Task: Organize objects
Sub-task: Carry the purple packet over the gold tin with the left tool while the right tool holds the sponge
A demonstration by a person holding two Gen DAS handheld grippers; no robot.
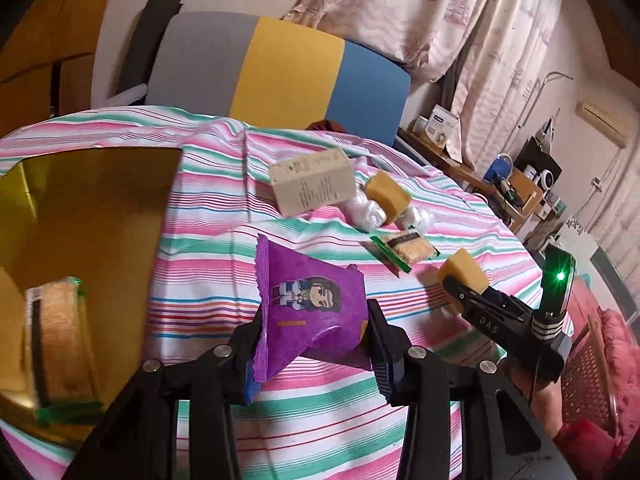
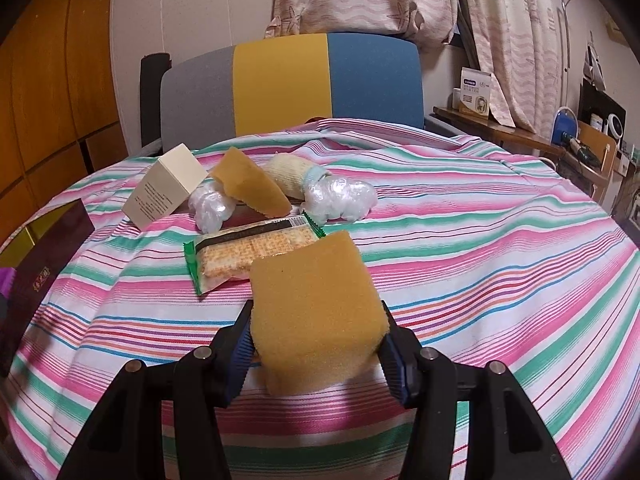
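My left gripper (image 1: 316, 344) is shut on a purple snack packet (image 1: 312, 308) with a cartoon figure, held above the striped cloth. To its left stands an open gold-lined box (image 1: 92, 208) with a cracker packet (image 1: 60, 340) lying inside. My right gripper (image 2: 316, 344) is shut on a yellow sponge block (image 2: 316, 312); in the left wrist view the right gripper (image 1: 460, 292) holds the sponge block (image 1: 464, 268) at the right. Another cracker packet (image 2: 252, 256) lies just beyond the sponge block.
On the striped tablecloth (image 2: 480, 240) sit a cream carton (image 2: 164, 192), a sponge wedge (image 2: 252, 188), a rolled cloth (image 2: 290, 176) and two plastic-wrap bundles (image 2: 340, 200). The dark box wall (image 2: 40, 248) stands left. A tricolour chair back (image 2: 288, 84) is behind; a cluttered desk (image 2: 520, 132) is right.
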